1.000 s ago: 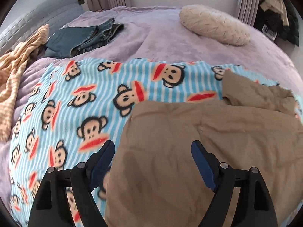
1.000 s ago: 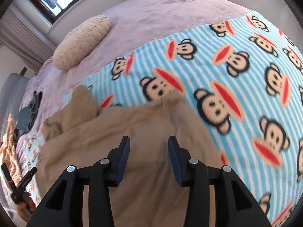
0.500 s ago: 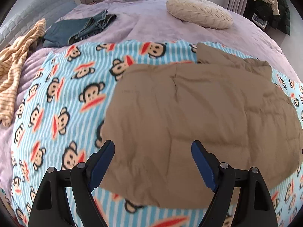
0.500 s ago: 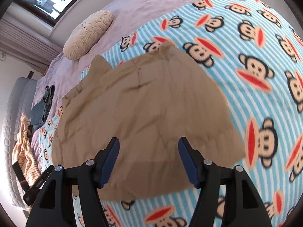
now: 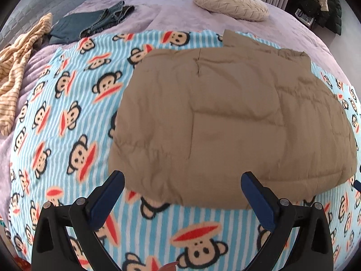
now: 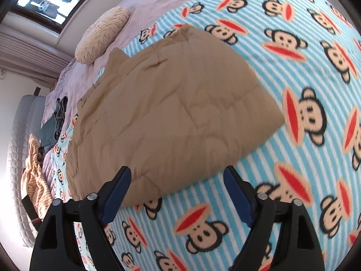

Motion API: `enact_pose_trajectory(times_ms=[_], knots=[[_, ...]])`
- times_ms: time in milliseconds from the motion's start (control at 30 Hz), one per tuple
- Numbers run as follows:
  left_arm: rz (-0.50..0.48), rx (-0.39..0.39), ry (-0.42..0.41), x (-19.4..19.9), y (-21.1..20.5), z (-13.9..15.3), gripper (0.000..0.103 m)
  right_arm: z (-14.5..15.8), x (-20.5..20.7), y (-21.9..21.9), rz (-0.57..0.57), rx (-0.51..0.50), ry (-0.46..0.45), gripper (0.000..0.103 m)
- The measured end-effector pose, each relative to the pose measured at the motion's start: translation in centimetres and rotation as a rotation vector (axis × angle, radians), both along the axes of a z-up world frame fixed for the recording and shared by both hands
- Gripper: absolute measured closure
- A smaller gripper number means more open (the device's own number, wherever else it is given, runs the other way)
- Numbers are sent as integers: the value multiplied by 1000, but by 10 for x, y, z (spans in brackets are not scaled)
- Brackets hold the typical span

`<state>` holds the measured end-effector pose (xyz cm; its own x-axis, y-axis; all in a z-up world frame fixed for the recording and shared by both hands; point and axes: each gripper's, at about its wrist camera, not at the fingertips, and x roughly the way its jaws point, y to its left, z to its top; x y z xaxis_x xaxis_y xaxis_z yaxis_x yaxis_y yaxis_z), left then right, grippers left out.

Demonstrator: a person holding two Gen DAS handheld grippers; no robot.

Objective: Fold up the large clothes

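Observation:
A tan quilted jacket (image 5: 225, 117) lies folded flat on a blue striped monkey-print blanket (image 5: 67, 117). It also shows in the right wrist view (image 6: 171, 108), with the blanket (image 6: 315, 85) around it. My left gripper (image 5: 182, 187) is open and empty, hovering above the jacket's near edge. My right gripper (image 6: 178, 185) is open and empty, above the jacket's near edge at its right side. Neither gripper touches the cloth.
Folded dark jeans (image 5: 90, 22) and a yellow striped garment (image 5: 18, 67) lie at the left of the lilac bed (image 5: 158, 9). A cream pillow (image 5: 227, 0) lies at the far side. Dark clothes (image 5: 320, 4) are piled beyond the bed at the right.
Both grippers have pulled back and up from the jacket, so more of it shows. The right gripper has opened wider. The jacket lies flat where it was left.

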<state>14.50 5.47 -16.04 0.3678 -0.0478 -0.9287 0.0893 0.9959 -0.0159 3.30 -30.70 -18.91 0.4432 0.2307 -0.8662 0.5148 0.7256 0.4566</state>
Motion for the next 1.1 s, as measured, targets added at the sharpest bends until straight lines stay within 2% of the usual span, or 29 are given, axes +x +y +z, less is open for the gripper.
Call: enact_pose_trajectory(times_ms=[467,700,900,1100], knots=[[44,-42,79,-29,7,-25,0,-27,-21,11,-58,143,-15,14],[59,-109,91,-31,7,-27,0,-44,-34,-1,-171,254,-61,13],[74,-139,121,-33,7,-35,0,-67,-41,-17,-305,411,-79,13],[107,-193,126,-29,13,-38,0,-77,-40,-29,-376,442,-109,13]])
